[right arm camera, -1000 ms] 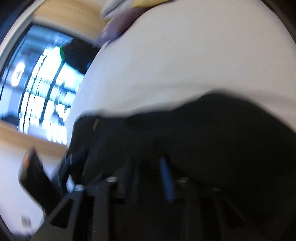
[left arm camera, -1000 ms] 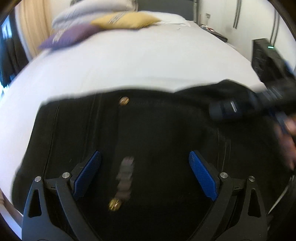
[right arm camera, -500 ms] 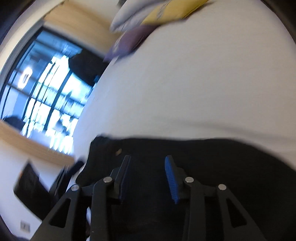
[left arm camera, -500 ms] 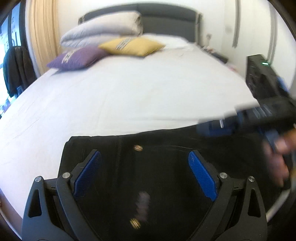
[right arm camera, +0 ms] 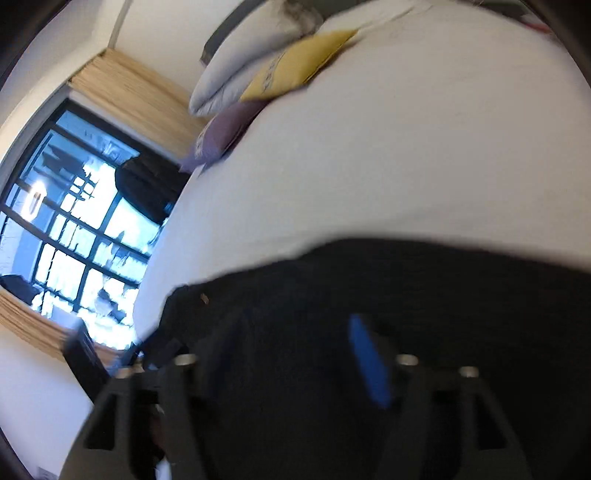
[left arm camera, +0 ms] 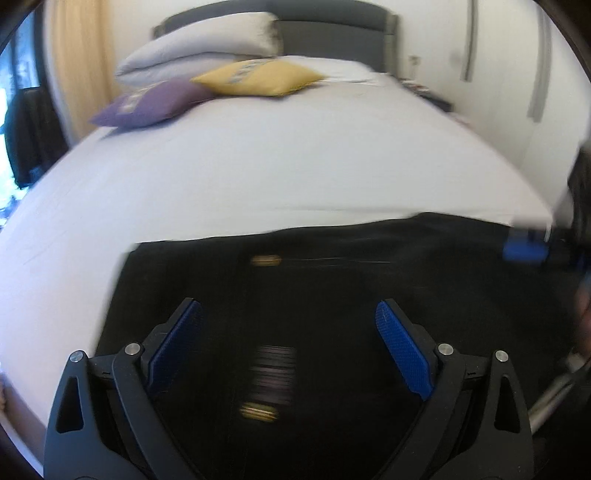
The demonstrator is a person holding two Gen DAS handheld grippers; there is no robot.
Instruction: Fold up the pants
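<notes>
Both views are smeared by motion. The right gripper [right arm camera: 295, 332] is the hardest to read: its left finger is a dark blur against dark cloth, and only the blue pad [right arm camera: 369, 358] on its right finger stands out. Its jaws are opening, and no cloth shows between them. In the left wrist view this gripper is cut off at 3 o'clock, showing only a blue patch and a blurred part of the person's hand.

The left gripper [left arm camera: 288, 347] is sharp. Its black, ribbed fingers carry textured blue pads [left arm camera: 402, 350], and the jaws stand wide apart above the cloth with nothing clamped.

The pants [left arm camera: 332, 295] are black, matte and flat, lying across the near edge of the bed, directly under both grippers. Their far edge runs nearly straight from 9 to 3 o'clock. Two brass-coloured fastenings [left arm camera: 264, 261] and a pale label between them are streaked and unreadable.

Beyond lies the bed [left arm camera: 277, 166], covered by a smooth white sheet. At 12 o'clock sit a yellow cushion [left arm camera: 258, 77], a purple cushion [left arm camera: 147, 103] and stacked grey pillows [left arm camera: 199, 55] against a dark grey headboard [left arm camera: 332, 33]. At 9 o'clock, a beige curtain [left arm camera: 85, 66] hangs beside a dark-framed window [right arm camera: 70, 240].
</notes>
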